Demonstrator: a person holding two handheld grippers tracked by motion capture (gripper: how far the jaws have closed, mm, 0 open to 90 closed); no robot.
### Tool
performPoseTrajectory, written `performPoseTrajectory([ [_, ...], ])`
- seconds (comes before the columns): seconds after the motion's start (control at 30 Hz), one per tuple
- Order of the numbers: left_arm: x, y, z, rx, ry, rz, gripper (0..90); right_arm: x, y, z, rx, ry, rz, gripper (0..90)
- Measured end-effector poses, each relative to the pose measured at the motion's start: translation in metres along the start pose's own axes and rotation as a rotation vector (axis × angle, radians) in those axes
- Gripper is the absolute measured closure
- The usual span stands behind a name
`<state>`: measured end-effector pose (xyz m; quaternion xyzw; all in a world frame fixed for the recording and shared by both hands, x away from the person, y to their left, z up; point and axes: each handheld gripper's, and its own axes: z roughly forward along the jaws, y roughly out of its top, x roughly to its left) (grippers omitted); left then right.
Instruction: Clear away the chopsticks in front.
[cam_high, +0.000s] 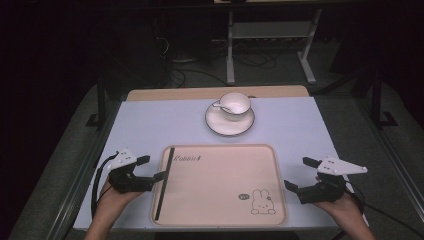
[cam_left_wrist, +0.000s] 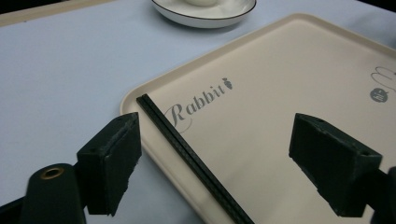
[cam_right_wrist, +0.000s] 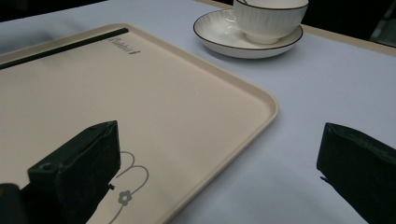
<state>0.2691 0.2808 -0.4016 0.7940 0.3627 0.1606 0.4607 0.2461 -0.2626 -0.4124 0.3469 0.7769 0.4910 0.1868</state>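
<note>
Two hand-held black grippers flank a beige rectangular plastic tray (cam_high: 220, 185) on the pale blue table cover (cam_high: 150, 125). Left gripper (cam_high: 155, 168): jaws wide apart, holding nothing, at the tray's left edge, just beside a long black chopstick pair (cam_high: 165, 182) lying flat along that edge near the "Rabbit" lettering. Right gripper (cam_high: 297, 174): jaws likewise spread and empty, beside the tray's right edge. Beyond the tray, a white ribbed cup (cam_high: 235, 105) stands on a dark-rimmed white saucer (cam_high: 220, 127).
</note>
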Motion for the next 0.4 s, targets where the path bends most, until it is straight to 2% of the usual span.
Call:
performPoseTrajectory([
  [0.1,-0.0018,-0.0039,-0.0047,-0.007,0.017,0.032,14.8,-0.0008,0.0005,-0.0016,-0.008,-0.003,0.003,0.0],
  [0.2,-0.0006,-0.0036,-0.0054,-0.027,0.009,0.023,14.8,-0.001,0.001,-0.0012,-0.008,-0.003,0.0,0.0],
  [0.4,-0.0004,-0.0046,-0.003,-0.007,0.002,0.027,14.8,-0.0014,0.0012,-0.0011,-0.011,-0.003,-0.003,0.0],
])
